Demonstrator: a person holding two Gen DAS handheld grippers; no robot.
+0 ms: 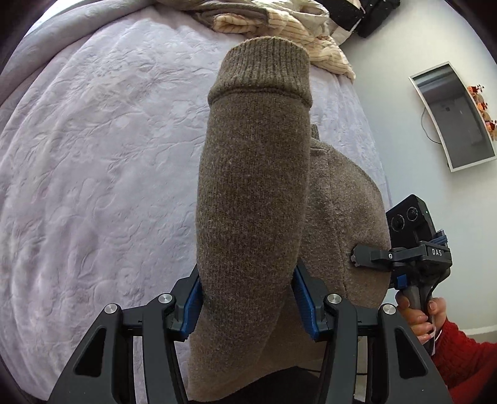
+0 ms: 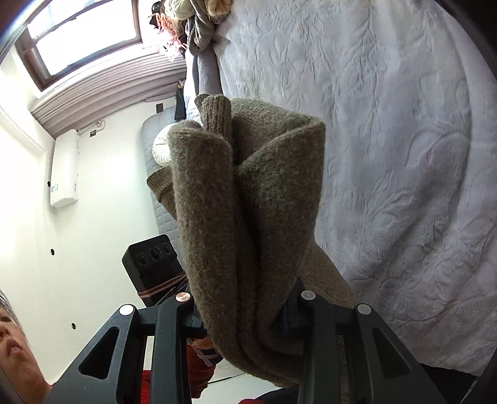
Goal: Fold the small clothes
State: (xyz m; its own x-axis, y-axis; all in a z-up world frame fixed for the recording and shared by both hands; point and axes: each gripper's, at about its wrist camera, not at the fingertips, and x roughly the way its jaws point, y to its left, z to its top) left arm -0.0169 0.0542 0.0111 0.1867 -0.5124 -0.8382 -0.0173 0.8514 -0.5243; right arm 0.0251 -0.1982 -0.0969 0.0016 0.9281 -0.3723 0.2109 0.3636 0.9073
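A brown knit sweater hangs above the bed, held by both grippers. In the left wrist view one sleeve (image 1: 254, 192) runs up from between the blue pads (image 1: 303, 298) of my left gripper (image 1: 248, 298), which is shut on it. The sleeve's ribbed cuff (image 1: 264, 68) is at the top, and the sweater's body (image 1: 341, 217) hangs to the right. In the right wrist view my right gripper (image 2: 245, 310) is shut on a bunched, folded-over part of the sweater (image 2: 248, 202). Its pads are mostly hidden by the knit.
A lavender embossed bedspread (image 1: 93, 171) fills the area below the sweater. A pile of other clothes (image 1: 279, 21) lies at the bed's far end. A person's hand (image 1: 422, 314) in a red sleeve grips the right tool's handle. Behind are a white wall, a wall screen (image 1: 453, 121) and a window (image 2: 84, 31).
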